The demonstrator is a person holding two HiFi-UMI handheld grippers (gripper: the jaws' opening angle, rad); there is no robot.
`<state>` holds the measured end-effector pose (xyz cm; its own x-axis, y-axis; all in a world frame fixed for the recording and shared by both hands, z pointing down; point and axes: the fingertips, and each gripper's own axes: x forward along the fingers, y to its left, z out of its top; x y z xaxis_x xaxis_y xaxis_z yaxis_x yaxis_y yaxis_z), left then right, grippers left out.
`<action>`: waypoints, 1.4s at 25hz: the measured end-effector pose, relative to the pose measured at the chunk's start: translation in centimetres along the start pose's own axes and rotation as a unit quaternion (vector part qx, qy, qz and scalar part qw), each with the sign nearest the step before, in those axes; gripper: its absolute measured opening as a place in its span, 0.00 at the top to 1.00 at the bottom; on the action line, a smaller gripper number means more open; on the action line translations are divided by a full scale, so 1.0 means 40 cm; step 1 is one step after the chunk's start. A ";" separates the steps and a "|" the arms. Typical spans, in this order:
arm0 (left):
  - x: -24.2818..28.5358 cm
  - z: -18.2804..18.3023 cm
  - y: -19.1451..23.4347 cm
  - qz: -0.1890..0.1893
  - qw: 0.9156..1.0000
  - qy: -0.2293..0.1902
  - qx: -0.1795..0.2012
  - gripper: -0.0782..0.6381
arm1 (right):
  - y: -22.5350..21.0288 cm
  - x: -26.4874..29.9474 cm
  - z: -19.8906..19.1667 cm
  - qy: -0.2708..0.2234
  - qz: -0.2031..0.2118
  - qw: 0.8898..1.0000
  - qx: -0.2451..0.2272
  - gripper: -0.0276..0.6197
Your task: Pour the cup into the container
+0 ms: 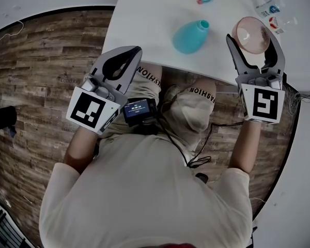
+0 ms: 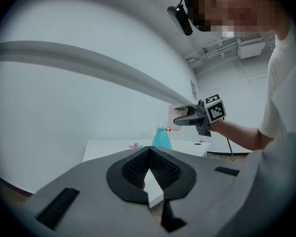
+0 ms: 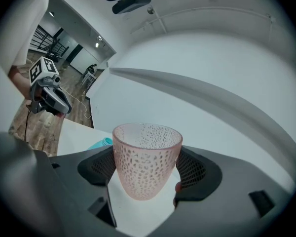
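cup [image 3: 146, 168]: translucent pink, plastic or glass, cannot tell which; wall pebbled all over with small dimples, rim smooth
container [image 1: 190, 36]: teal vase shape, opaque, smooth, matt with a faint sheen
desk [image 1: 144, 19]: white top, smooth, matt
floor [image 1: 36, 66]: wood-look planks, streaked grain, rough weathered finish
right tongs [image 3: 147, 152]: grey plastic shells, matt, smooth
left tongs [image 2: 149, 151]: the same matt grey plastic
pads [image 2: 130, 169]: black, finely ribbed, rubbery look, dull
marker cube [image 1: 93, 109]: flat faces, matt black-and-white print
shirt [image 1: 144, 190]: beige cloth, soft, matt
shorts [image 1: 191, 112]: beige cloth, black printed lettering at the hem
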<state>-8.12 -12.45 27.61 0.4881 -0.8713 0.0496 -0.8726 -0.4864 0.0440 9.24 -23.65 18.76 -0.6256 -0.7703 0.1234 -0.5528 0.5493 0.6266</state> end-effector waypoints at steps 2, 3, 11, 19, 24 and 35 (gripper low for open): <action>-0.001 0.002 -0.001 0.002 1.000 -0.001 0.001 0.88 | -0.001 -0.006 0.001 -0.007 0.001 1.000 0.014 0.39; -0.001 0.002 -0.001 0.002 1.000 -0.001 0.001 0.88 | -0.003 -0.009 -0.002 -0.009 0.002 1.000 0.017 0.39; 0.003 0.004 -0.007 0.005 1.000 -0.002 0.005 0.88 | -0.015 -0.026 -0.034 -0.012 0.005 0.999 0.033 0.39; 0.004 0.014 -0.005 0.010 1.000 -0.007 0.007 0.88 | -0.035 -0.041 -0.045 -0.017 -0.005 0.999 0.051 0.39; 0.004 0.013 -0.004 0.011 1.000 -0.008 0.006 0.88 | -0.044 -0.046 -0.057 -0.019 -0.006 0.997 0.070 0.39; -0.002 0.017 0.016 0.023 1.000 -0.012 0.006 0.88 | -0.069 -0.063 -0.070 -0.018 -0.021 0.997 0.077 0.39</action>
<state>-8.72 -12.73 26.95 0.4474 -0.8939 0.0280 -0.8942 -0.4466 0.0308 13.87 -24.14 18.88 -0.6180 -0.7830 0.0710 -0.6544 0.5624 0.5054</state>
